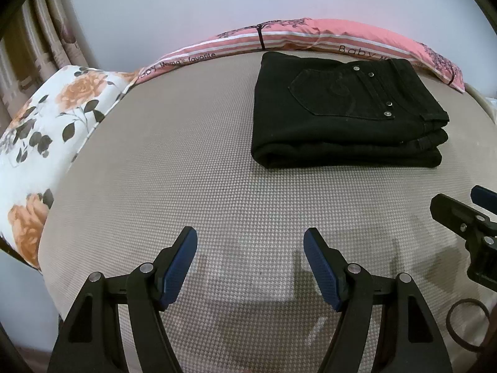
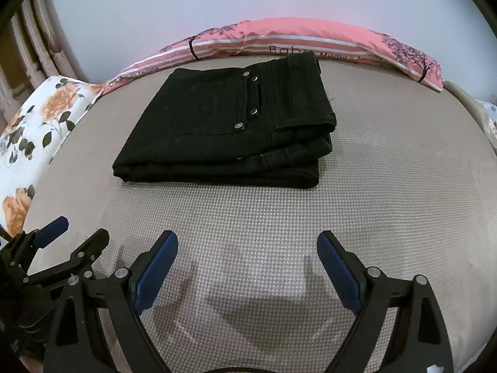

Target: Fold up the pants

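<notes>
Black pants (image 1: pixel 344 112) lie folded in a flat stack on the beige textured mattress (image 1: pixel 186 171), back pocket with metal rivets on top. In the right wrist view the pants (image 2: pixel 230 127) sit ahead of centre. My left gripper (image 1: pixel 250 239) is open and empty, well short of the pants and to their left. My right gripper (image 2: pixel 247 242) is open and empty, a short way in front of the stack. Each gripper shows in the other's view: the right one at the right edge (image 1: pixel 466 220), the left one at the lower left (image 2: pixel 59 242).
A pink striped pillow (image 2: pixel 310 37) lies along the far edge against the pale wall. A floral pillow (image 1: pixel 46 130) lies at the left edge of the mattress (image 2: pixel 388 186). Curtains hang at far left. A dark ring (image 1: pixel 469 323) sits at lower right.
</notes>
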The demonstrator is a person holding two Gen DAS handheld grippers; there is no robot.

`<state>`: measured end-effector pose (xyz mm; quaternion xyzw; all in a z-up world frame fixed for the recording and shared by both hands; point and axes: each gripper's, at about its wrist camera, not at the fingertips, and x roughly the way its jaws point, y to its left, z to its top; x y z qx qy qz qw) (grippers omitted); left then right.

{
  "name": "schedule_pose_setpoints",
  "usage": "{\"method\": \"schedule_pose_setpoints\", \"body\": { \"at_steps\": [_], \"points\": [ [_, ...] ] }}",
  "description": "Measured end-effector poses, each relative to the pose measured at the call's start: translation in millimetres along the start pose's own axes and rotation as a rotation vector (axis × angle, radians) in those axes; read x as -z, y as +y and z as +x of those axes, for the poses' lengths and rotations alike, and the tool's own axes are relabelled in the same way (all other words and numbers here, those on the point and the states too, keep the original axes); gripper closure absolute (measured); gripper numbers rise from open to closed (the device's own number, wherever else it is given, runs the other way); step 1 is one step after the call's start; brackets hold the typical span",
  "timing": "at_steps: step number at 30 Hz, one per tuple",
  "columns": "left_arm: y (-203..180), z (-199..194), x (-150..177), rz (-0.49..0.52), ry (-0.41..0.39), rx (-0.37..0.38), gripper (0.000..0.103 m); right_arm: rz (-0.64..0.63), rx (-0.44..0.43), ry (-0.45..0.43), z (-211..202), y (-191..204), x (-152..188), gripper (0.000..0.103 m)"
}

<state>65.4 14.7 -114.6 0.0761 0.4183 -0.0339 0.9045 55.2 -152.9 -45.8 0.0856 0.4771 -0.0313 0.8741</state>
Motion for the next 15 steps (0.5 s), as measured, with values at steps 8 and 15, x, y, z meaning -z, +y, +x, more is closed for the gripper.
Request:
{"method": "schedule_pose_setpoints", "body": {
  "at_steps": [8,15],
  "points": [
    [-1.9,-0.1,-0.7,0.015,0.002,0.008,0.032,0.007,-0.003,0.008,0.3,0.7,-0.8,0.014],
    [-2.5,0.2,-1.4,0.016,0.001,0.013,0.032,0.008,-0.004,0.007,1.2,0.0,-1.3,0.014]
  ]
}}
